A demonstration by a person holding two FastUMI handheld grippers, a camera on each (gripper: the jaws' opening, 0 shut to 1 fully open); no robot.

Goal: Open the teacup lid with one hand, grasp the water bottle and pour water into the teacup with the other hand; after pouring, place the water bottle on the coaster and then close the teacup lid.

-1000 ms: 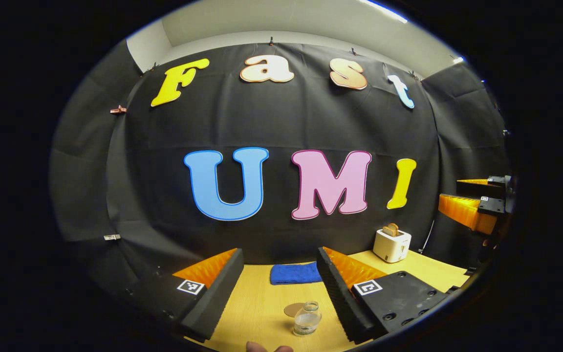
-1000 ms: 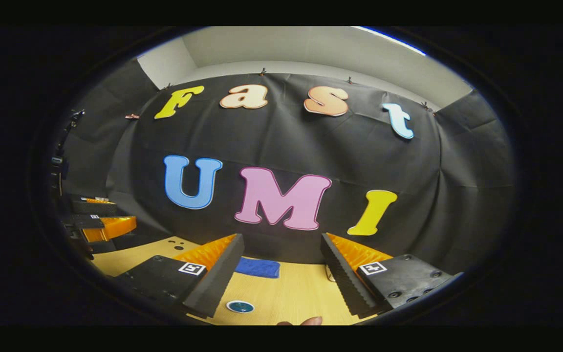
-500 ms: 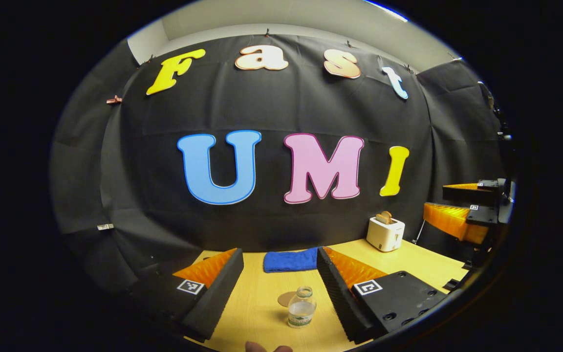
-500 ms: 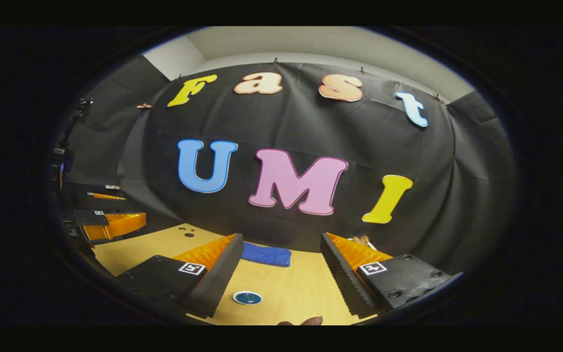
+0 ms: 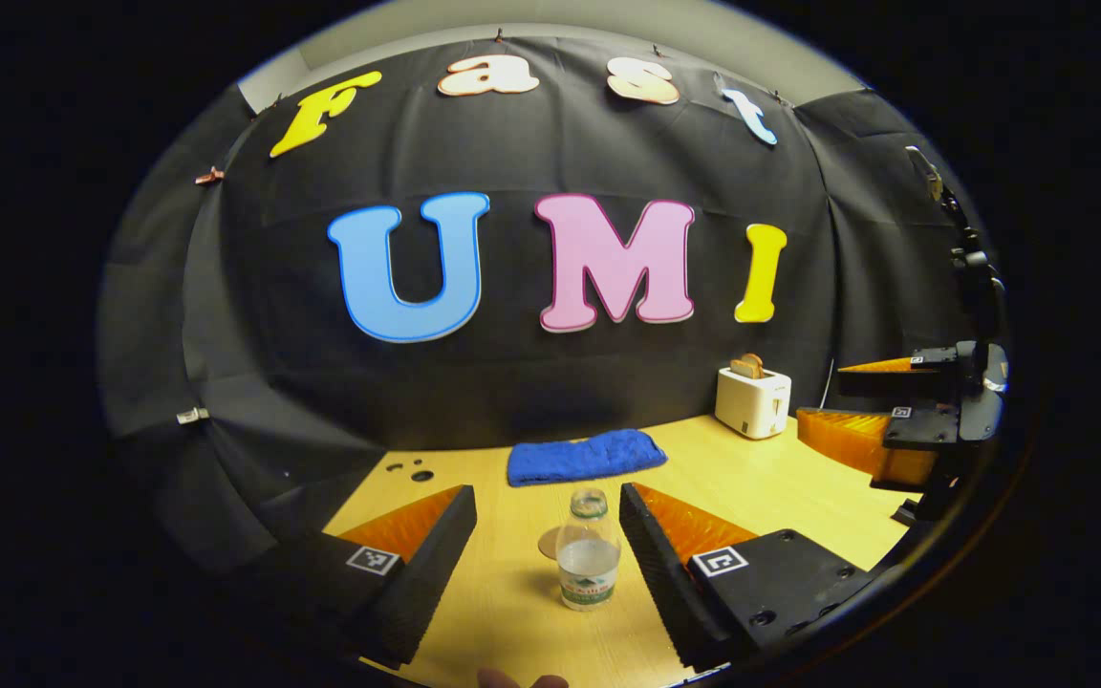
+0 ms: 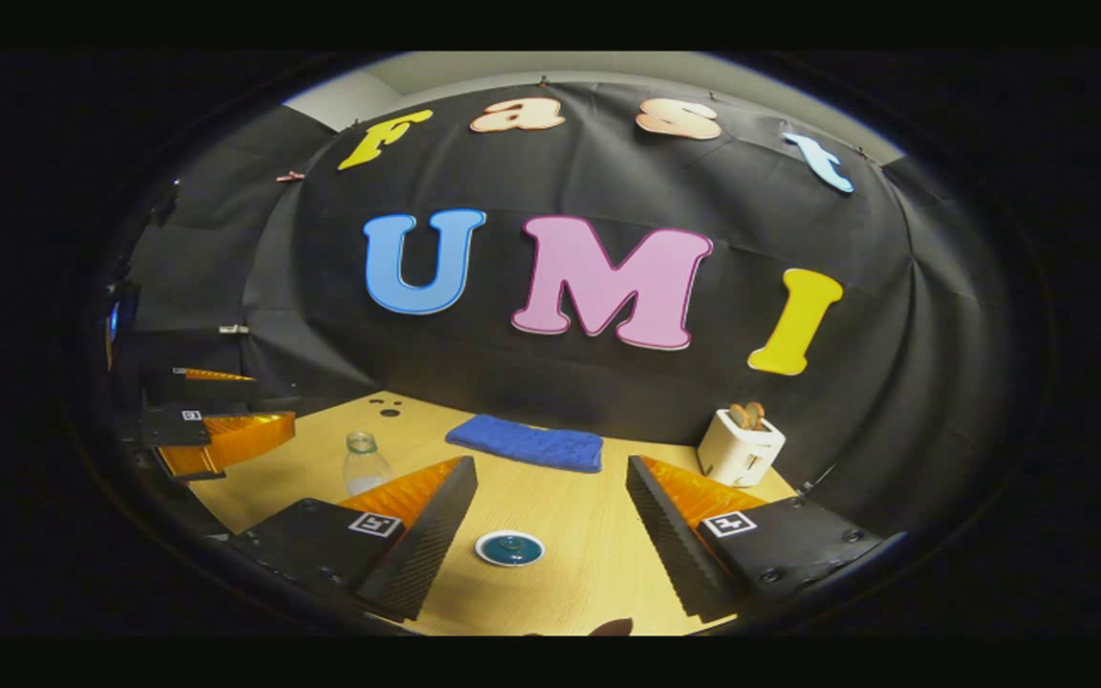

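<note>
Water bottle [image 5: 589,559] stands upright on the light wooden bench [image 5: 751,478], uncapped and partly filled, a label band round its base. In the left gripper view it sits between the left gripper's [image 5: 548,535] two fingers, which are spread wide apart and touch nothing; the bottle is nearer the right-hand finger, though whether it reaches the gap or stands just beyond the tips I cannot tell. Just behind the bottle and partly hidden by it lies a round brown coaster [image 5: 547,543], flat on the wood. The right gripper view shows the same bottle [image 6: 365,464] from the side, just past its own left finger, with the coaster hidden there.

Teacup lid [image 6: 509,548], a dark teal disc with a knob and a pale rim beneath it, lies toward the bench's near edge between the right gripper's [image 6: 550,540] widely parted fingers, ahead of them and untouched; the cup below it is too small to make out.

A folded blue cloth [image 5: 586,457] rests near the bench's far edge by the black wall in both views. A white toaster [image 5: 752,401] with bread in its slots stands at the far right corner. Each view catches the other gripper off at its side, held above the bench: the right one [image 5: 885,406] at the right edge, the left one [image 6: 197,416] at the left edge.
</note>
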